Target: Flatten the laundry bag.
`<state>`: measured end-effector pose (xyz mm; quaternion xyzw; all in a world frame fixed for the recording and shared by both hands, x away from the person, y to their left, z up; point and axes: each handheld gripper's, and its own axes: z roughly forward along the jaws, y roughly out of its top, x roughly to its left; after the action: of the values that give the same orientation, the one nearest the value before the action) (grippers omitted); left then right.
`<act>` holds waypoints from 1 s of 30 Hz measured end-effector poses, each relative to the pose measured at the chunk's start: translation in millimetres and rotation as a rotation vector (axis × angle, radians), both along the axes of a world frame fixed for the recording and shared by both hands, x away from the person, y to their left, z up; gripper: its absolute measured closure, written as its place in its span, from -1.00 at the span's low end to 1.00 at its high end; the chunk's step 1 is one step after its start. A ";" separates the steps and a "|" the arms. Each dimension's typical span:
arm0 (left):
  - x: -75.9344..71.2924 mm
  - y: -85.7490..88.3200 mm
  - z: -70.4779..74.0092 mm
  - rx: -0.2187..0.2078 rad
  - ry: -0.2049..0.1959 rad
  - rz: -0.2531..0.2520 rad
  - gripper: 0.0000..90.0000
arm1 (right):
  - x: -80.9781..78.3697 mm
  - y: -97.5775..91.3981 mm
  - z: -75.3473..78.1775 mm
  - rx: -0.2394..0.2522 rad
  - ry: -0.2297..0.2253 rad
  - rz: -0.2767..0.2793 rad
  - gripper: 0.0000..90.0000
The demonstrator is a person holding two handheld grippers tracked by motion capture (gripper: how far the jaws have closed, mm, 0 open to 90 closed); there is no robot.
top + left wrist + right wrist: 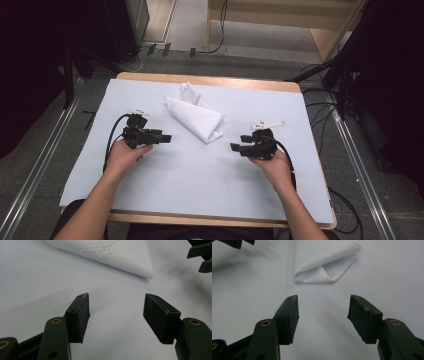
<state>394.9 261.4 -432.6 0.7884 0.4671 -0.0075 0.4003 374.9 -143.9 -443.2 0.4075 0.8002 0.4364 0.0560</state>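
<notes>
Cloth (pixel 196 118): white, folded, lying toward far middle of bench (pixel 150 185), between both claws.
Left claw (pixel 165 138): jaws apart, empty, near bench's left edge.
Right claw (pixel 236 145): jaws apart, empty, near right edge.

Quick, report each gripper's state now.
Left gripper: open, holding nothing, short of the folded white mesh cloth.
Right gripper: open, holding nothing, also clear of it.

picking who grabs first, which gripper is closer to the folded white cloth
The right, by a little. The right gripper sits just off the near folded corner of the folded white cloth, jaws open toward it. The left gripper is beside the cloth's long edge, slightly farther, also open.
</notes>
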 end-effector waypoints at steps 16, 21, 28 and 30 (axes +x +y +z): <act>-1.0 -1.0 -0.7 0.044 0.001 -0.006 -0.14 | 14.0 12.5 -4.7 0.040 0.029 -0.047 -0.04; -2.7 -2.8 -0.1 0.041 0.017 -0.041 -0.16 | 18.0 17.8 -0.4 0.033 0.032 -0.054 -0.04; -2.3 0.2 5.5 0.049 -0.008 -0.039 -0.16 | 41.3 23.5 9.5 0.028 0.061 -0.065 -0.05; -2.2 2.2 7.5 0.054 -0.001 -0.031 -0.18 | 48.8 27.2 15.3 0.022 0.044 -0.070 -0.04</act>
<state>392.7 263.6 -425.1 0.8061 0.4545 -0.0006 0.3789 423.6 -116.7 -427.9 0.4454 0.7817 0.4339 0.0491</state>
